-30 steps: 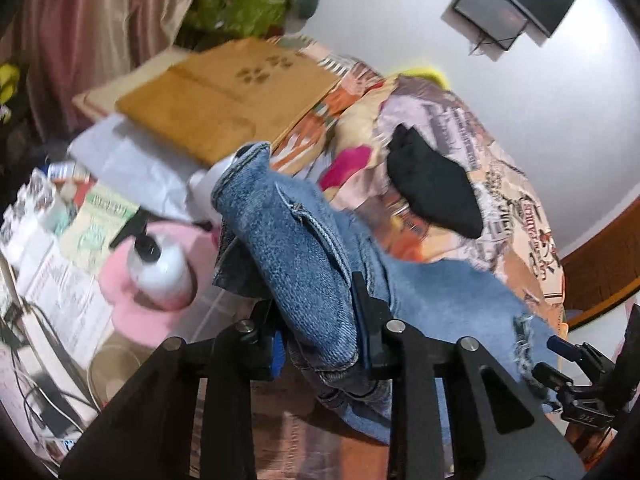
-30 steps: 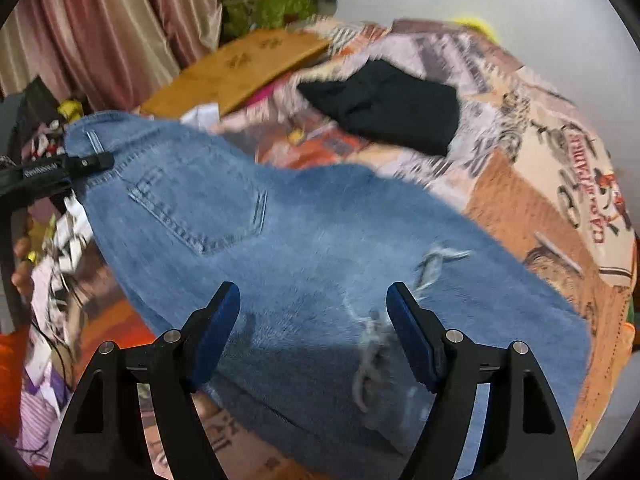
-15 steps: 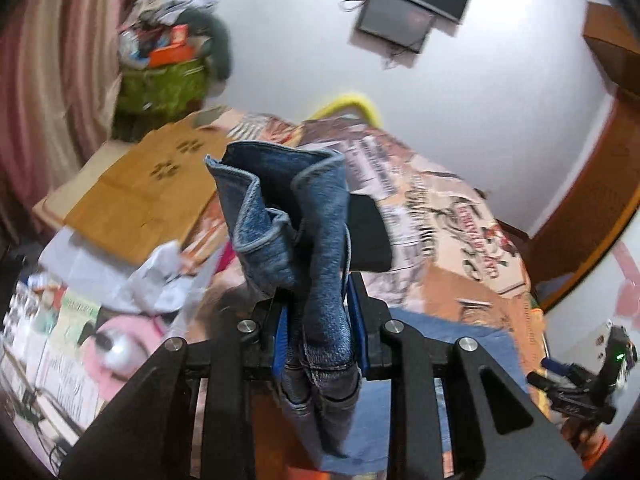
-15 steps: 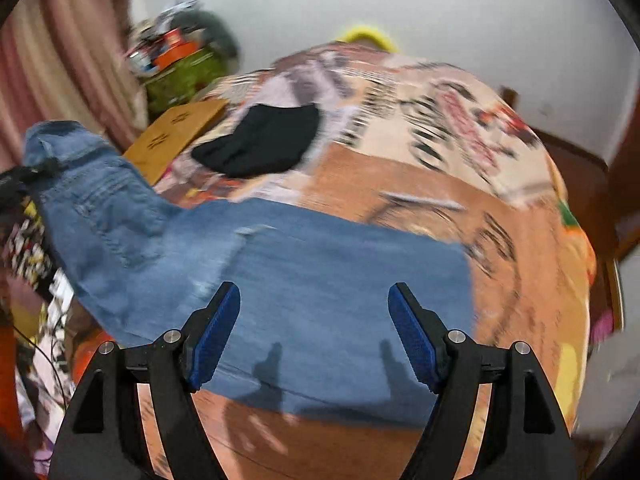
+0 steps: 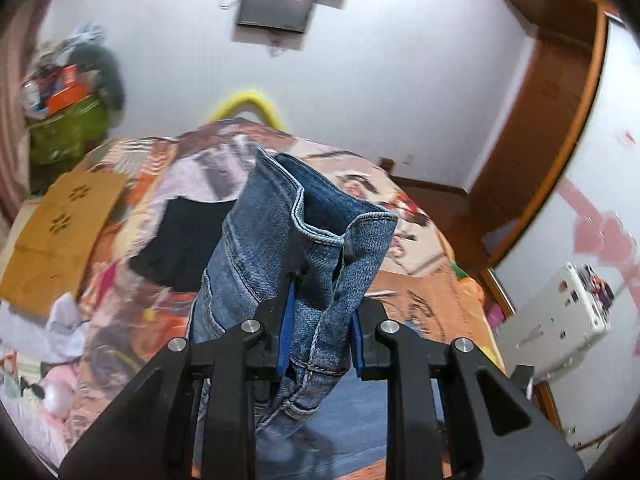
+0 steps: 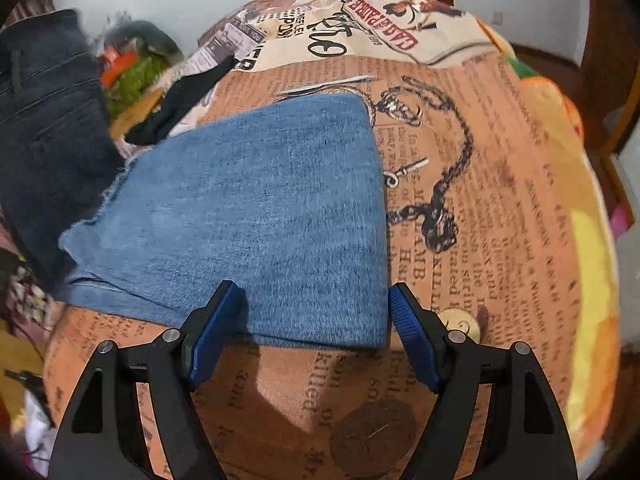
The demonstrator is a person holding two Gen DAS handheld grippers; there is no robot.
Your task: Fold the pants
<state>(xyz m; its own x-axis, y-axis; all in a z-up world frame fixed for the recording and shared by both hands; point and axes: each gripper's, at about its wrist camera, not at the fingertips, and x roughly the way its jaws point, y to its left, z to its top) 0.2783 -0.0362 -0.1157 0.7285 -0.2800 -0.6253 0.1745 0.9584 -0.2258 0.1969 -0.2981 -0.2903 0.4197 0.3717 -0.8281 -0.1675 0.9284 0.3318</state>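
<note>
The jeans (image 5: pixel 304 256) fill the middle of the left wrist view, a bunched waistband end standing up between the fingers of the left gripper (image 5: pixel 318 332), whose jaws are clamped narrow on the denim. In the right wrist view the legs of the jeans (image 6: pixel 256 216) lie flat across the centre of the frame on the bedspread (image 6: pixel 500 208), while the lifted, darker end rises along the left edge. The right gripper (image 6: pixel 310 336) sits at the lower middle of that frame with its jaws wide, holding nothing, the blue pads either side of the near corner of the denim.

A black garment (image 5: pixel 180 244) lies on the bedspread left of centre in the left wrist view, with a brown paper bag (image 5: pixel 60 232) further left. A screen (image 5: pixel 276 8) hangs on the white wall at the top, and a wooden door frame (image 5: pixel 560 128) runs down the right side.
</note>
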